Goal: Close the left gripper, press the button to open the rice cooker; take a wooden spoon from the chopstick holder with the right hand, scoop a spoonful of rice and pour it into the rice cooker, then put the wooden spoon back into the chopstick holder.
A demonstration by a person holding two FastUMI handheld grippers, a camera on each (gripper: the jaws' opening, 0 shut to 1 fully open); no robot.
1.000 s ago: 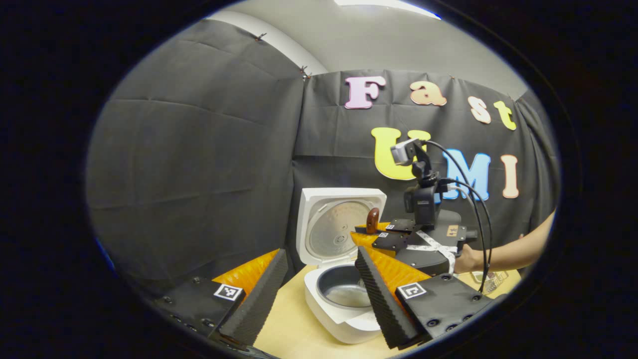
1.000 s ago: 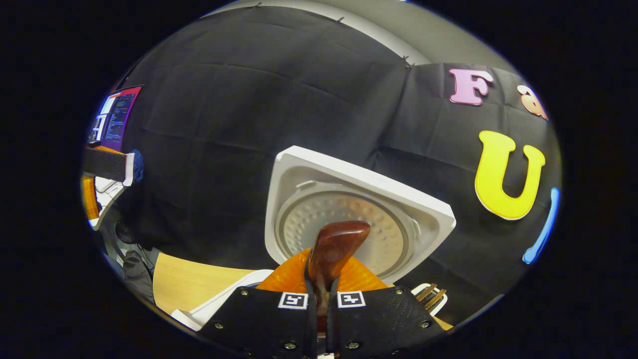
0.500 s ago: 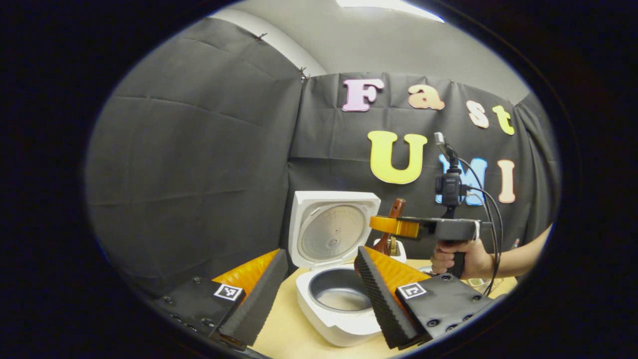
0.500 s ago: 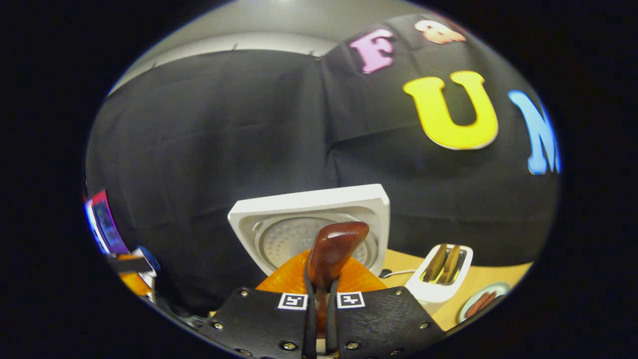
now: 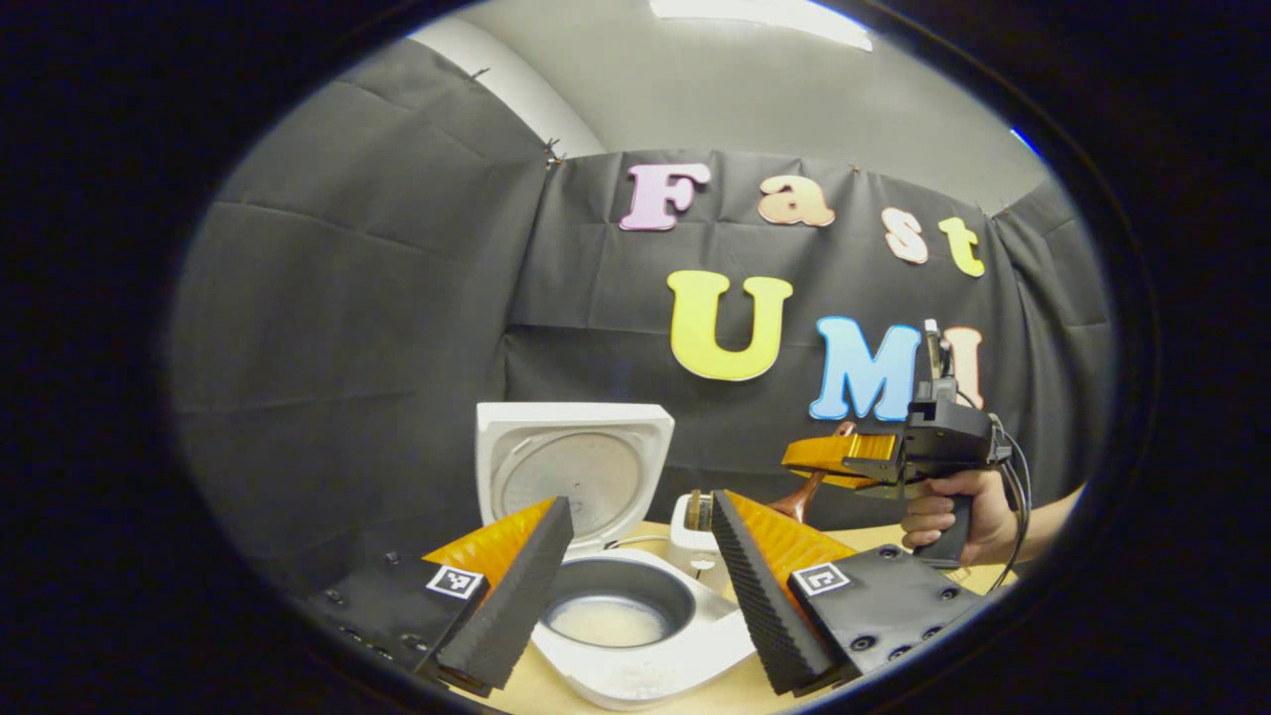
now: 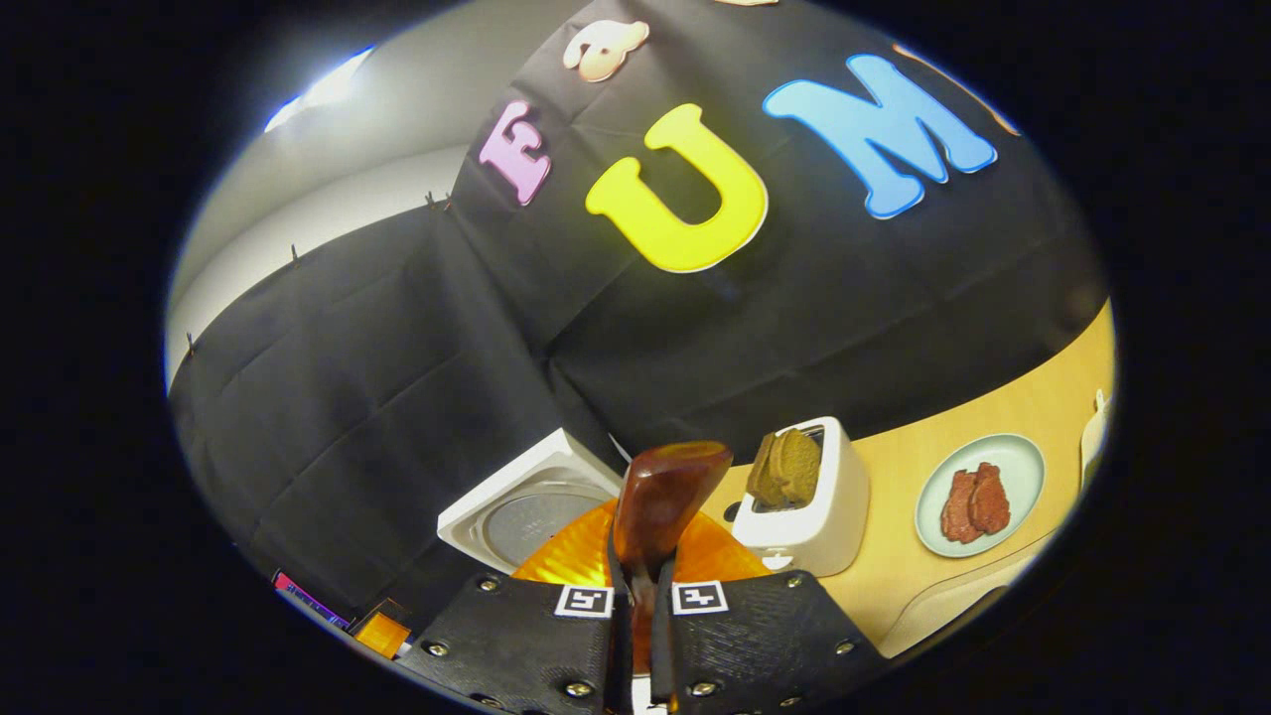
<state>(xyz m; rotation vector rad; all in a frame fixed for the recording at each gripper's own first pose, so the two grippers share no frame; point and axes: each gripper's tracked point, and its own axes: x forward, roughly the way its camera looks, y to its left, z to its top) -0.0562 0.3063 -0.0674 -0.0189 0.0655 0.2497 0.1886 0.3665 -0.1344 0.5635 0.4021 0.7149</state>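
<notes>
Your right gripper (image 6: 635,636) pinches the wooden spoon (image 6: 660,501) tight, bowl up, ready for the white holder (image 6: 809,506) just ahead; your left gripper (image 5: 635,581) hangs wide apart and empty over the open rice cooker (image 5: 635,636), rice inside.

Reddish-brown wooden spoon (image 6: 663,497), white rice cooker (image 5: 571,467)

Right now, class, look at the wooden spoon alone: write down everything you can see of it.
The wooden spoon is dark reddish-brown with a glossy, polished look. In the right gripper view its rounded end sticks up and leans slightly right from between the shut fingers of the right gripper, which clamp it on both sides. The part below the fingers is hidden. In the left gripper view a slim brown length slants down beneath that gripper, held in the air above the table. No rice is visible on it.
</notes>
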